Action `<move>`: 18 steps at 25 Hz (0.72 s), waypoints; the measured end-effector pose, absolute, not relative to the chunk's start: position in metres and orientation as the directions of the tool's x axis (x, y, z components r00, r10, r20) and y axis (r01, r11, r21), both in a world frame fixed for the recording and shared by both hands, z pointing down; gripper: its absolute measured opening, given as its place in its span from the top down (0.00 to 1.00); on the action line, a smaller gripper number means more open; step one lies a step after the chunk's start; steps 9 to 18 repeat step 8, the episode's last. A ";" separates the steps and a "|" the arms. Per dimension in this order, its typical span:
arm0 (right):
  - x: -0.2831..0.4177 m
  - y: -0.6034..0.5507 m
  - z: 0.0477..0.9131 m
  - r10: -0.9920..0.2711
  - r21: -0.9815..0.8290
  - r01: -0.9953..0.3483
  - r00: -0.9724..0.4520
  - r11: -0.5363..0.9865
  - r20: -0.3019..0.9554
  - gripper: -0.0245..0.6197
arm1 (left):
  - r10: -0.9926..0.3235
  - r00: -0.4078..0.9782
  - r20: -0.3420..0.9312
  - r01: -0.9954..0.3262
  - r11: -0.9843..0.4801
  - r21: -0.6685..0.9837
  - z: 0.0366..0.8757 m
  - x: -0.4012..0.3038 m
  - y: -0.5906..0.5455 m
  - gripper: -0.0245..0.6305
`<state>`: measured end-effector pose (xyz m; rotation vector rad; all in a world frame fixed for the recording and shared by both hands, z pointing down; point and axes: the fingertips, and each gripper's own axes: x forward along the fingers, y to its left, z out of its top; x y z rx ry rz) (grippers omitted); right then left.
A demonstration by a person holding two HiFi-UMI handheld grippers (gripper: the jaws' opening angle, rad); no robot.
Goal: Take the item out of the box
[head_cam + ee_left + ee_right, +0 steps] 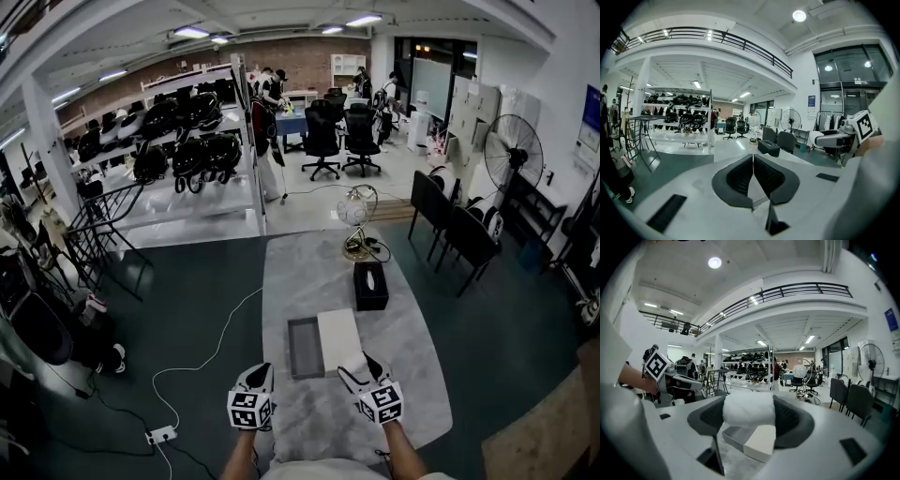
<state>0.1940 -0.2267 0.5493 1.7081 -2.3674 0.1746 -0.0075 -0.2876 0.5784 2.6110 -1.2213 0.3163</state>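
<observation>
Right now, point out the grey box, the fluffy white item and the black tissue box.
grey box [305, 349]: head view, on its bare floor.
fluffy white item [749, 409]: right gripper view, on its front, between the jaws.
black tissue box [370, 282]: head view, on its top.

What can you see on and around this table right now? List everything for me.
Box: one, grey, open, near half of the table.
Flat slab: one, white, right beside the box, probably its lid.
Fluffy item: one, white, held above the table's near end.
Tissue box: one, black, beyond the grey box.
Globe ornament: one, gold, far end of the table.
Table: one, grey-covered, centre.
Chairs: two, dark, along the table's right side.
Fan: one, black, far right.
Left gripper: one, white, fingers together and empty.
Right gripper: one, white, fingers closed on the fluffy item.
</observation>
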 end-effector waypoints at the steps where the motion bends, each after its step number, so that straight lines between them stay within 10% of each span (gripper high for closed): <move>1: 0.194 -0.227 0.550 -0.921 0.028 -0.947 -0.303 0.319 0.244 0.50 | -0.721 0.627 0.294 -0.773 -0.622 0.125 0.578 -0.007 -0.288 0.93; 18: 0.190 -0.227 0.553 -0.916 0.034 -0.945 -0.308 0.327 0.256 0.50 | -0.716 0.631 0.298 -0.770 -0.626 0.126 0.579 -0.006 -0.287 0.93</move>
